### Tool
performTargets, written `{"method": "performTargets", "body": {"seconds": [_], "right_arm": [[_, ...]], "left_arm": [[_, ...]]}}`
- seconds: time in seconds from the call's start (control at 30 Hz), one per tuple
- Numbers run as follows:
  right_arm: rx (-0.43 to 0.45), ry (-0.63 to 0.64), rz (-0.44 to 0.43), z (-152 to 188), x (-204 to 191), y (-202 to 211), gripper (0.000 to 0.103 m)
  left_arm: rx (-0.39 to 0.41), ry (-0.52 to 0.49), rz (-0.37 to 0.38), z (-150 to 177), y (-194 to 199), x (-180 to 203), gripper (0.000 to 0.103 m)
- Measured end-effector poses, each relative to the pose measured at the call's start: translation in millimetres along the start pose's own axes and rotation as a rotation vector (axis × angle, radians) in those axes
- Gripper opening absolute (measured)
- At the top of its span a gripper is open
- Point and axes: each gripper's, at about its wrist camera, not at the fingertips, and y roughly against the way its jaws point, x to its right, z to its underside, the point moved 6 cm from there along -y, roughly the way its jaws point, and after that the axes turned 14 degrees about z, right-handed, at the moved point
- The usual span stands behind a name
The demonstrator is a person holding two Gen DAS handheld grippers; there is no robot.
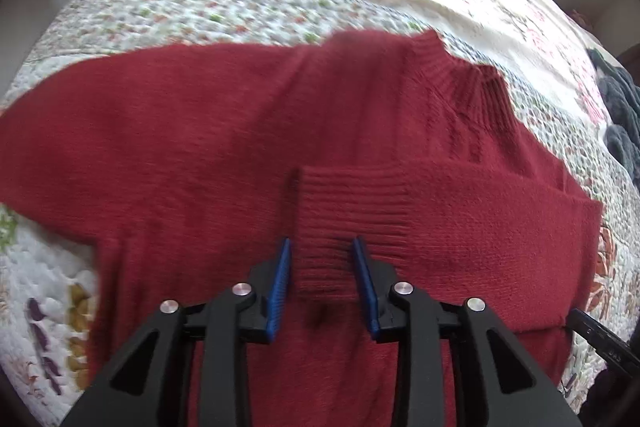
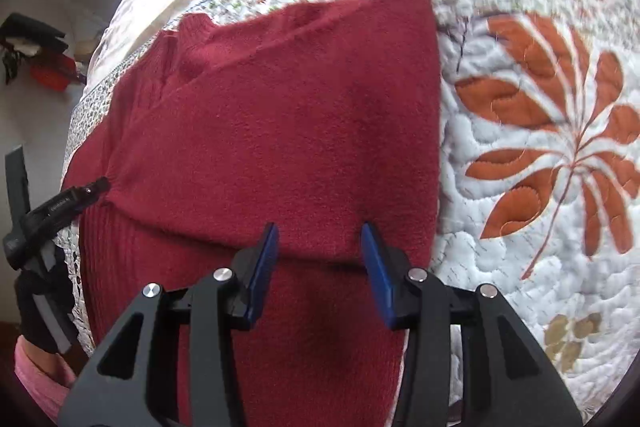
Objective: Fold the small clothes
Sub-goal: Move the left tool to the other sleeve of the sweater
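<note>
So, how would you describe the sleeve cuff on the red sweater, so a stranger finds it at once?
Start at the quilted floral bedspread, where one red sweater lies spread out. A sleeve is folded across its body; its end is the cuff, right in front of the open left gripper. It is a band of straight ribs, while the knit around it is smooth.

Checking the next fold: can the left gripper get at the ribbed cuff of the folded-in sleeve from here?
Probably yes. The left gripper is open with the ribbed cuff lying flat between its fingers on the red sweater, nothing over it.

The red sweater's [image 1: 224,131] hem runs off the frame's bottom; its far sleeve edge is blurred.
</note>
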Motion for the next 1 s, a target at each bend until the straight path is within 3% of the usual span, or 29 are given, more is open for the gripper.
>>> {"method": "performTargets", "body": {"seconds": [0.13, 0.27, 0.4, 0.6, 0.87, 1.0], "right_arm": [[0.068, 0.008, -0.059, -9, -20, 32, 0.048], [0.076, 0.047, -0.111, -16, -56, 40, 0.049], [0.041, 0.072, -0.077, -15, -79, 19, 0.049], [-0.036, 0.053, -0.020, -6, -78, -22, 0.048], [-0.039, 0.056, 0.011, -2, -81, -36, 0.049], [0.002, 0.040, 0.007, -6, -87, -14, 0.051]], "left_arm": [[0.084, -0.069, 0.000, -14, 34, 13, 0.040], [0.060, -0.123, 0.084, -15, 30, 45, 0.040], [-0.004, -0.150, 0.084, -3, 1, 56, 0.040], [-0.077, -0.139, 0.050, 16, -33, 42, 0.040], [-0.094, -0.144, 0.074, 17, -40, 37, 0.043], [-0.067, -0.100, 0.104, 12, -13, 26, 0.043]]}}
